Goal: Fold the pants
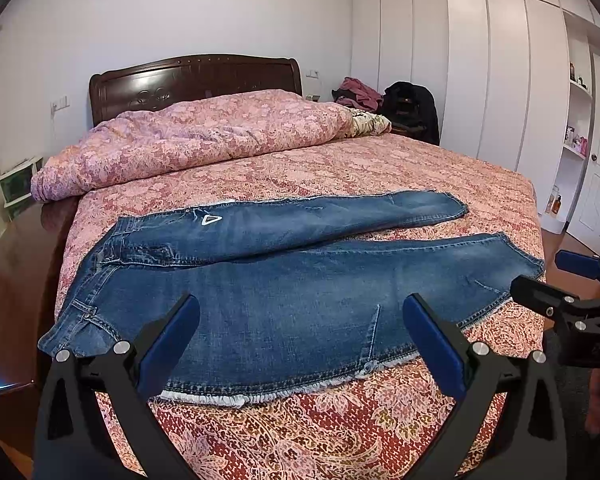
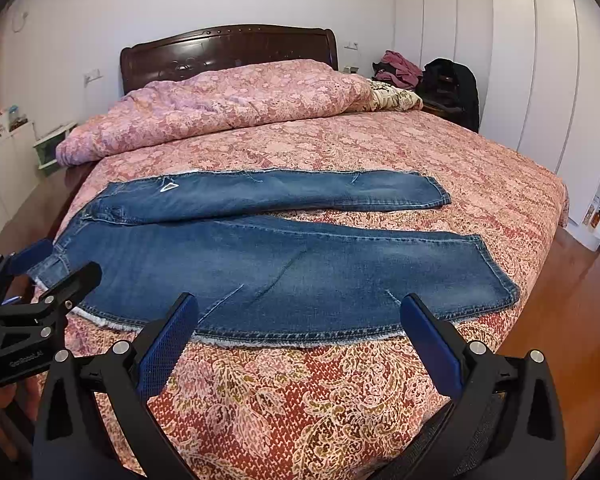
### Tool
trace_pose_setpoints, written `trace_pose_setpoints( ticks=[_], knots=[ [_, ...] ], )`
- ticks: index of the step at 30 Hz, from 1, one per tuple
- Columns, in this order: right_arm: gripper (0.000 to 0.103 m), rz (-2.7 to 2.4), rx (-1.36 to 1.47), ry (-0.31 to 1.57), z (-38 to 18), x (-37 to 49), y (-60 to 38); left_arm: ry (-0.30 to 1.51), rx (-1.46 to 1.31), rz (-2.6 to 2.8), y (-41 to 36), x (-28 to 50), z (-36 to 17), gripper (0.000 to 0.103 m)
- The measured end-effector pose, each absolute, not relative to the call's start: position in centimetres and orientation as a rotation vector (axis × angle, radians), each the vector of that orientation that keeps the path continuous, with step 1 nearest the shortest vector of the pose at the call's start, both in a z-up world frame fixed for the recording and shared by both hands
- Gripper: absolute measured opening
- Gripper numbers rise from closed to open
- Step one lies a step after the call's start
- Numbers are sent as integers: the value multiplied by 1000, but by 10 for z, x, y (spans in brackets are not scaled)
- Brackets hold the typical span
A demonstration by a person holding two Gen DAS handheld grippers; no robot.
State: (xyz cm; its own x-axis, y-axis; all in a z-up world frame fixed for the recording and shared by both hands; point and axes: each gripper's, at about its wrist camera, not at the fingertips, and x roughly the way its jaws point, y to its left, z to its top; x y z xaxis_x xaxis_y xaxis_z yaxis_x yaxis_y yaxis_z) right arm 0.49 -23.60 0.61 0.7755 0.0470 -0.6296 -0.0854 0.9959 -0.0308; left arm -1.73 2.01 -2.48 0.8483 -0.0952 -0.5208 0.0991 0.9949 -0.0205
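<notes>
A: Where do we have the faded blue denim pants [image 1: 300,280]?

B: Flat on the red-and-pink paisley bedspread [image 1: 320,432], near end of the bed. Long axis runs left-right across our view: waistband left, hems right. Legs are splayed, the far leg [image 2: 280,194] angling away from the near leg [image 2: 300,276].

A: And the claws?

B: We hold the left black gripper with blue pads [image 1: 300,336] spread wide, nothing in it, hovering just over the frayed near edge, towards the waist half. The right black gripper with blue pads [image 2: 298,336] is released too, empty, above the near edge towards the hem half.

A: Touching cloth?

B: We can't tell for certain; both look just short of it.

A: So what does the move turn on?

B: Pants lie straight ahead of both claws, broadside. We judge the left is nearer the waistband [image 1: 100,280], the right nearer the near hem [image 2: 496,276]. Likely first fold: near leg over far leg, both claws pinching the near edge and carrying it away from us.

A: Risk?

B: Splayed legs may not line up.
</notes>
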Motion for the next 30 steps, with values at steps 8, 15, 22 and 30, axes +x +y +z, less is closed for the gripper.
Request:
trace_pose_setpoints(
  ticks=[8,15,22,30],
  knots=[
    [100,75,-56,693,3,7,-236,566,8,-98,21,-14,-30,101],
    [100,80,-36,738,-7,16,-236,605,2,-72,33,-3,-31,101],
    [100,86,-8,795,-21,28,-238,660,-4,-28,57,20,-40,101],
    [100,100,21,857,-33,45,-236,702,64,-54,95,61,-37,101]
  ],
)
